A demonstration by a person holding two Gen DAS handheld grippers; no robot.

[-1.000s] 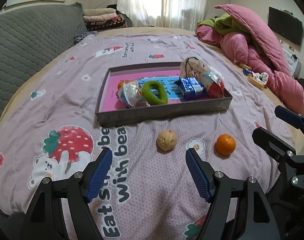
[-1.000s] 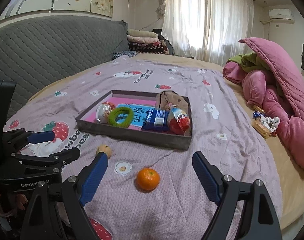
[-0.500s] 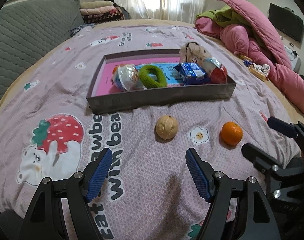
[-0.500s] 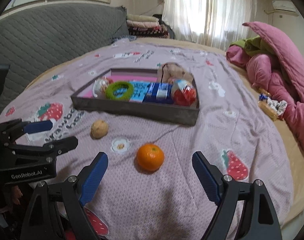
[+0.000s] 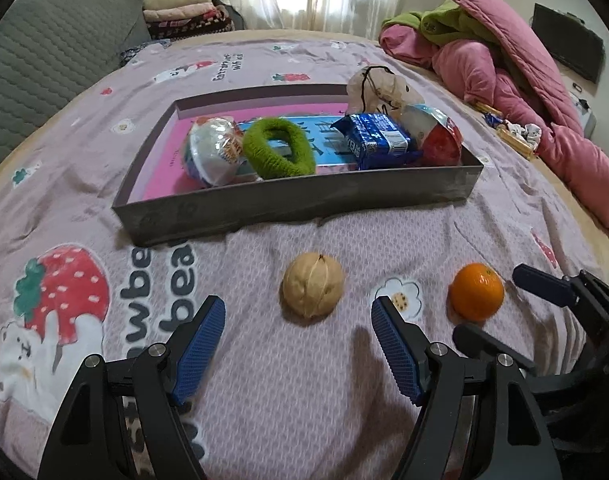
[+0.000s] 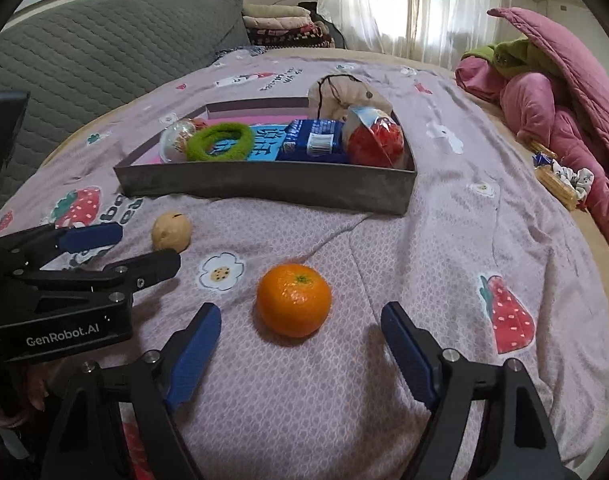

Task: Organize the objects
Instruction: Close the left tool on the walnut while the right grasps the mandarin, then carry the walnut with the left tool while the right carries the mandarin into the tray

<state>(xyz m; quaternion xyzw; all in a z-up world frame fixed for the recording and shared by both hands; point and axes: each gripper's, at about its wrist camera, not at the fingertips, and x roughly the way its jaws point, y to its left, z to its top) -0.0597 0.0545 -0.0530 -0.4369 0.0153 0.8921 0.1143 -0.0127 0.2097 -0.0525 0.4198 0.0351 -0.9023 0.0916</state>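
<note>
Both tongs closer: left [image 5: 298,344] nears walnut [image 5: 312,290], right [image 6: 300,350] orange [image 6: 293,306].

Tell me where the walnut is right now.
The walnut lies on the bedspread, in front of the grey tray and left of the orange. In the left wrist view it sits just ahead of the open left gripper.

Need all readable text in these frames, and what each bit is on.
"GenRobot.AI": white print on the left gripper body, seen in the right wrist view.
"wbe" / "bea": partial dark letters on the bedspread, cut off by the tray.
Upside-down lettering on the bedspread beyond the tray: too blurred.
Blue packet print and barcode: too small.
Blue card characters: unreadable.
</note>
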